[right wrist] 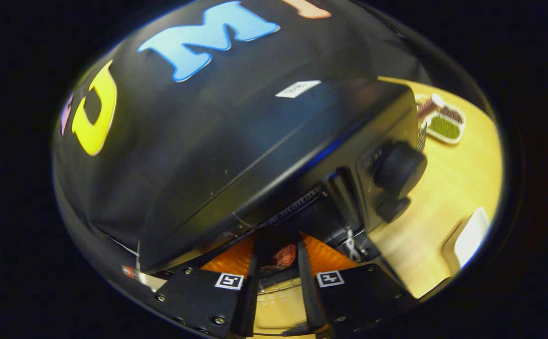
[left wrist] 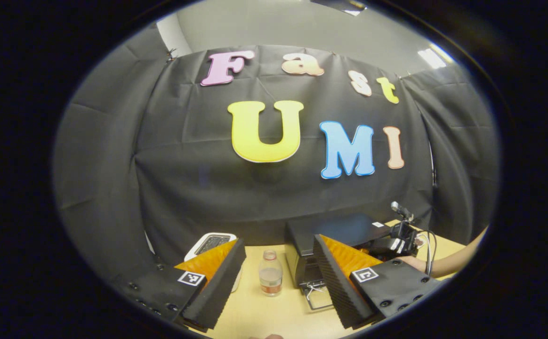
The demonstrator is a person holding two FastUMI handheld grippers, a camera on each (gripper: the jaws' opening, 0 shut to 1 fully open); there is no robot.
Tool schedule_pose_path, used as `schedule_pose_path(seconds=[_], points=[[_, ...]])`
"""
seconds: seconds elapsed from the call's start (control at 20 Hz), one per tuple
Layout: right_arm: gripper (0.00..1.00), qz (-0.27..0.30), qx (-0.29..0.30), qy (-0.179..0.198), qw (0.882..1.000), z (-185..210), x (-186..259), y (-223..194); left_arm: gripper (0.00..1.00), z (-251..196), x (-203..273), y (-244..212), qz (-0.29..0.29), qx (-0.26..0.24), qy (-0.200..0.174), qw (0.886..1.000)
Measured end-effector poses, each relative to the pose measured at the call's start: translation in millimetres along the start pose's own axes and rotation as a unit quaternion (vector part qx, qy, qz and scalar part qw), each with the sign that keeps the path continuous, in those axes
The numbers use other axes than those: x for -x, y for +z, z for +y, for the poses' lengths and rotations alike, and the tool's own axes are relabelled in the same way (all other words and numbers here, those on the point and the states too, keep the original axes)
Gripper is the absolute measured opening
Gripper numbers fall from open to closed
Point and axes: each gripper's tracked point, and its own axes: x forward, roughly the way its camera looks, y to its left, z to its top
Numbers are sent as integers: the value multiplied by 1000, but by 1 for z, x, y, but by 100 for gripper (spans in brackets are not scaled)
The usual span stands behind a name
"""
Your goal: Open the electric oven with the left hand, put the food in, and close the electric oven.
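**Food going into the open oven; closing is left to do**

Right gripper is reaching into the mouth of the electric oven, fingers narrowly apart with a reddish piece of food sitting between them. Whether both pads are pressing on it, I cannot tell; the piece is small and in shadow. The oven is standing toward the back edge of the bench, and its door appears to be dropped open, so I am judging the opening step as done and the loading step as under way. Release of the food and closing the door are remaining.

Left gripper is hanging wide apart over the front of the bench, gripping nothing, the oven in front of it to its right. A wire rack or handle is jutting from the oven's front.

Hard to read:
- The oven cavity is dark; where the food will land is unclear.
- A hand and forearm are partly cut off behind the left gripper's finger.
- A small bottle and a white appliance are standing near the back edge, partly hidden.
- A tray of greens is lying at the far corner, blurred.
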Motion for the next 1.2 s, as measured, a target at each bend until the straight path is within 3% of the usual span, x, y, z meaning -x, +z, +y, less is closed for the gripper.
schedule_pose_path(seconds=[0.1,0.15,0.2,0.5,0.7,0.85,0.95,1.2], points=[[47,7,40,-3,999,0,8,3,97,-3,0,0,-1,6,-6,1000],[59,7,57,-6,998,-6,14,4,100,-4,0,1,2,10,-8,1000],[63,5,68,-10,998,-9,23,4,100,-5,0,1,4,16,-12,1000],[63,-72,136,-10,988,-25,105,38,97,-35,-17,0,17,29,-25,999],[63,-151,188,-3,971,-30,179,87,100,-61,-23,11,9,36,-14,999],[67,-213,212,31,953,-23,236,123,100,-82,-15,30,-12,33,4,999],[89,-252,223,51,940,-21,270,143,97,-100,-6,48,-29,31,9,999],[89,-296,220,85,926,-24,322,166,100,-153,-1,75,-49,33,6,998]])
